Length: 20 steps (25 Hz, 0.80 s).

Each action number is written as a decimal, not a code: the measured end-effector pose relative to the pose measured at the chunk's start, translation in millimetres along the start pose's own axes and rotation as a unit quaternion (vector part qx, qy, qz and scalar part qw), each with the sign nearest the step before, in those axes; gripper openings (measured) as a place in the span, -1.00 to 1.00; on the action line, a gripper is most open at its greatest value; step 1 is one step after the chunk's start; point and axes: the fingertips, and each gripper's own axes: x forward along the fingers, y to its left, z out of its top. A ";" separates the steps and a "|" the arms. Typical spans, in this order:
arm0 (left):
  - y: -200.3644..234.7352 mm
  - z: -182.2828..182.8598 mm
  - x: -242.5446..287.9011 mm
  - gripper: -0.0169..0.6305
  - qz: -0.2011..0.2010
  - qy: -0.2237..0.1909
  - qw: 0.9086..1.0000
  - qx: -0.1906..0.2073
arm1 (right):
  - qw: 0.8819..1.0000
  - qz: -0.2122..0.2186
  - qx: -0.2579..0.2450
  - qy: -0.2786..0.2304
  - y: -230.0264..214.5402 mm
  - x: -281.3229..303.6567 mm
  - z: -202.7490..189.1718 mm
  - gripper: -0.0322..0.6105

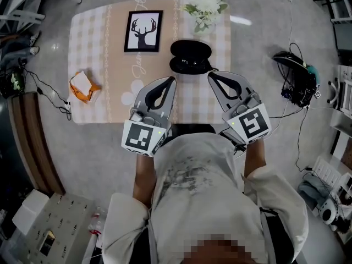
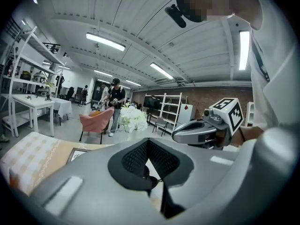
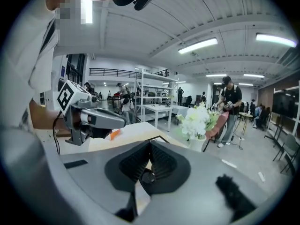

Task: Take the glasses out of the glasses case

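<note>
the head view looks steeply down from above the person (image 1: 203, 191) onto the table (image 1: 93, 48), with the left tool (image 1: 172, 80) and right tool (image 1: 210, 75) at its near edge. each tool view sits low, close behind its own jaws, and faces across the table into the far room. each catches the other tool beside it. all three views share the white flowers (image 1: 206, 1).

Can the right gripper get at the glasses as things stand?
Probably yes: the case lies open, nothing stands between the right gripper and the glasses, though its jaws are shut.
</note>
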 end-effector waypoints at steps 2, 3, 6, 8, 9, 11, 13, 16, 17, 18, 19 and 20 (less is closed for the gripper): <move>2.0 -3.8 4.1 -0.92 0.000 0.003 1.000 -0.003 | 1.000 0.000 0.000 0.003 -2.5 4.6 -3.7 -0.85; 2.9 -5.6 6.3 -0.92 -0.001 0.004 1.000 -0.004 | 1.000 0.000 0.001 0.005 -3.9 6.8 -5.5 -0.85; 5.0 -11.0 12.8 -0.92 -0.002 0.008 1.000 -0.007 | 1.000 0.000 0.001 0.009 -8.5 12.8 -11.0 -0.85; 6.5 -15.5 16.9 -0.92 -0.003 0.012 1.000 -0.010 | 1.000 0.000 0.004 0.012 -11.6 16.8 -15.8 -0.85; 7.5 -17.8 19.2 -0.92 -0.003 0.014 1.000 -0.011 | 1.000 0.000 0.007 0.012 -13.3 19.0 -18.4 -0.85; 9.6 -22.3 24.1 -0.92 -0.002 0.017 1.000 -0.014 | 1.000 0.001 0.006 0.016 -16.4 23.5 -23.1 -0.85; 10.6 -27.1 29.0 -0.92 -0.002 0.021 1.000 -0.018 | 1.000 0.004 0.001 0.022 -19.4 27.1 -28.2 -0.85; 12.0 -33.5 35.5 -0.92 -0.002 0.026 0.999 -0.024 | 1.000 0.005 0.002 0.028 -24.0 32.7 -37.3 -0.84; 13.0 -35.5 37.5 -0.92 -0.002 0.028 0.999 -0.025 | 0.999 0.006 0.000 0.032 -25.2 34.9 -39.8 -0.84; 14.0 -37.4 39.6 -0.92 -0.001 0.029 0.999 -0.026 | 0.999 0.008 -0.003 0.037 -26.4 37.2 -42.0 -0.84; 15.0 -39.4 41.7 -0.92 -0.001 0.031 0.999 -0.027 | 0.999 0.008 -0.006 0.040 -27.7 39.6 -44.3 -0.84; 16.0 -41.5 43.8 -0.92 -0.001 0.032 0.999 -0.028 | 0.999 0.009 -0.008 0.041 -29.1 42.0 -46.6 -0.84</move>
